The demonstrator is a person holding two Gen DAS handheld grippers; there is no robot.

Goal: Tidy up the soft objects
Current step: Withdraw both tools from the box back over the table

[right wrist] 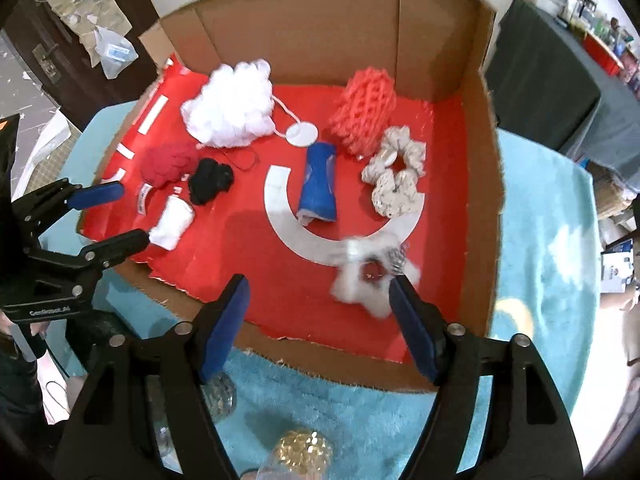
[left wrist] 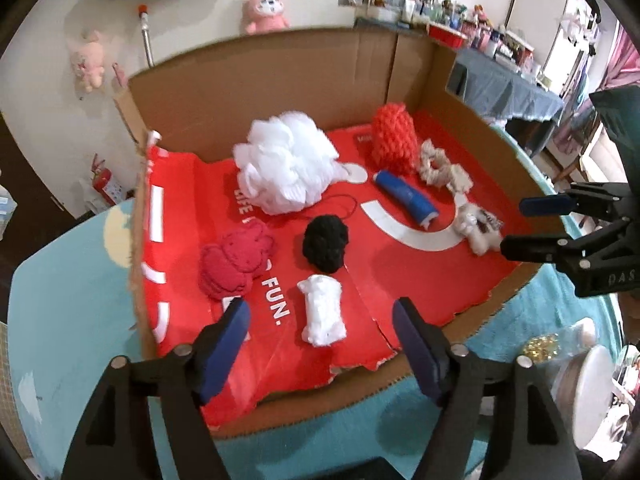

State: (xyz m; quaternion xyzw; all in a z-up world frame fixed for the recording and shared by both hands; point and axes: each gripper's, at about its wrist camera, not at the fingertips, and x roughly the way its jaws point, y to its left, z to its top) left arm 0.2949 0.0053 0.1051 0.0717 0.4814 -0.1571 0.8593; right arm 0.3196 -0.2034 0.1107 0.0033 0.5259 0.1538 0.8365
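A cardboard box (left wrist: pixel 280 76) lined in red holds several soft things: a white mesh pouf (left wrist: pixel 286 166), an orange knit piece (left wrist: pixel 392 140), a beige scrunchie (left wrist: pixel 438 166), a blue roll (left wrist: pixel 406 198), a black knit ball (left wrist: pixel 325 244), a red knit bundle (left wrist: pixel 236 262), a white rolled cloth (left wrist: pixel 322 314) and a white fluffy toy (right wrist: pixel 370 272). My left gripper (left wrist: pixel 322 344) is open, just in front of the white rolled cloth. My right gripper (right wrist: pixel 320 326) is open; the fluffy toy lies blurred by its right fingertip (right wrist: pixel 404 300).
The box stands on a teal fuzzy mat (right wrist: pixel 540 220). A jar of gold beads (right wrist: pixel 306 450) and a white lid (left wrist: pixel 592 392) sit in front of the box. Pink plush toys (left wrist: pixel 264 12) hang on the back wall. A cluttered table (left wrist: pixel 512 80) stands at the right.
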